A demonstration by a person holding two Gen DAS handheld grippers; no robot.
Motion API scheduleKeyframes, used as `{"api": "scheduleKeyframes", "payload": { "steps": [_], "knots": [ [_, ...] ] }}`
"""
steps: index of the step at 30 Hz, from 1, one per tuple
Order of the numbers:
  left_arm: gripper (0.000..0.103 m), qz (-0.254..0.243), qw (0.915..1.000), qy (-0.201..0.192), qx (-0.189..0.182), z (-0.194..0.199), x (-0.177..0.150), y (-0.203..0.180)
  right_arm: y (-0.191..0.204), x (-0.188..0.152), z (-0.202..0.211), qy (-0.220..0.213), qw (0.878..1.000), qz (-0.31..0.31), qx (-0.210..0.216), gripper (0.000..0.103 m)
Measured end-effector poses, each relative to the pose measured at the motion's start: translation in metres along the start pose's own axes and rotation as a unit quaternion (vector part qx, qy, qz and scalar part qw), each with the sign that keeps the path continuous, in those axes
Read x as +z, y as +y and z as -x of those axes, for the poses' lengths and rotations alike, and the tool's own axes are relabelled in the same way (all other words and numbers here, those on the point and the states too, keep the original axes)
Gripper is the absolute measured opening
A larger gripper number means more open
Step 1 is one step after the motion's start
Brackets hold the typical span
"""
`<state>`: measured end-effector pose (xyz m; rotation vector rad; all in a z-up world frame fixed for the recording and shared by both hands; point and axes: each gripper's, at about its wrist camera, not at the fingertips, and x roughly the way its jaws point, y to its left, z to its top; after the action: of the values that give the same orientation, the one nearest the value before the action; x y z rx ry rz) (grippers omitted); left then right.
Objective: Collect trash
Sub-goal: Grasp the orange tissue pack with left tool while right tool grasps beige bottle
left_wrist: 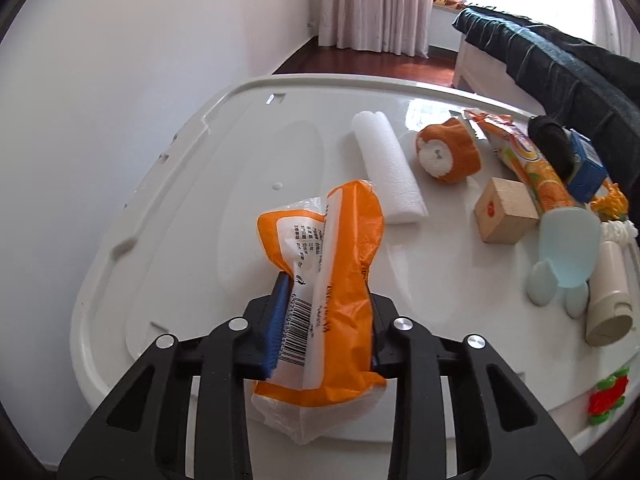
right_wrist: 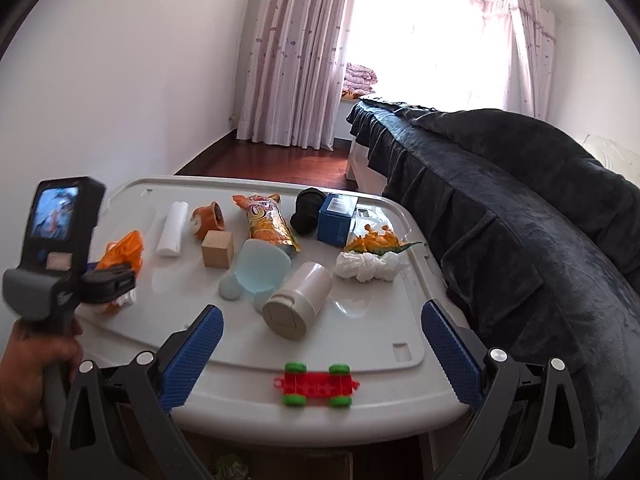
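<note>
The left gripper (left_wrist: 324,320) pinches the orange wrapper (left_wrist: 320,280); the foam roll (left_wrist: 388,168) lies just behind it. The right gripper (right_wrist: 320,352) stands wide open and empty above the toy car (right_wrist: 316,385).

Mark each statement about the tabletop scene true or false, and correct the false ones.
1. The left gripper is closed on the orange and white wrapper. True.
2. The right gripper holds the beige bottle. False: it is open and empty, the bottle lying on the white table.
3. The wooden block is stacked on the blue box. False: they sit apart on the table.
4. A red toy car with green wheels lies near the table's front edge. True.
</note>
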<state>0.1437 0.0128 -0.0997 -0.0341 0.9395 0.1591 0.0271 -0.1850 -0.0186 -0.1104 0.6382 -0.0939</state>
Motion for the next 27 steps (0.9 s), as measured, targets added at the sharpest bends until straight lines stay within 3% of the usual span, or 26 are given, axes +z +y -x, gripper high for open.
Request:
{"api": "scheduleKeyframes", "payload": {
  "steps": [9, 13, 19, 24, 25, 26, 27],
  "knots": [
    [0.029, -0.006, 0.9992, -0.024, -0.031, 0.035, -0.016, -0.001, 0.011, 0.008, -0.074, 0.051, 0.999, 0.011, -0.008, 0.097],
    [0.029, -0.010, 0.9985, -0.024, -0.048, 0.042, -0.021, -0.006, 0.012, 0.006, -0.101, 0.084, 0.996, 0.009, -0.005, 0.091],
    [0.029, -0.022, 0.9973, -0.036, -0.060, 0.050, -0.023, -0.016, 0.013, 0.010, -0.122, 0.103, 0.995, 0.006, -0.009, 0.089],
    [0.029, -0.023, 0.9969, -0.033, -0.067, 0.050, -0.025, -0.018, 0.013, 0.008, -0.137, 0.124, 0.992, 0.008, -0.007, 0.076],
    [0.029, -0.023, 0.9969, -0.033, -0.068, 0.051, -0.025, -0.018, 0.013, 0.007, -0.139, 0.127, 0.992, 0.007, -0.006, 0.068],
    [0.029, -0.022, 0.9968, -0.034, -0.069, 0.051, -0.026, -0.018, 0.012, 0.006, -0.142, 0.135, 0.991, 0.005, 0.002, 0.052],
    [0.029, -0.021, 0.9967, -0.034, -0.070, 0.052, -0.025, -0.018, 0.011, 0.005, -0.144, 0.138, 0.990, 0.003, 0.004, 0.052]
  ]
}}
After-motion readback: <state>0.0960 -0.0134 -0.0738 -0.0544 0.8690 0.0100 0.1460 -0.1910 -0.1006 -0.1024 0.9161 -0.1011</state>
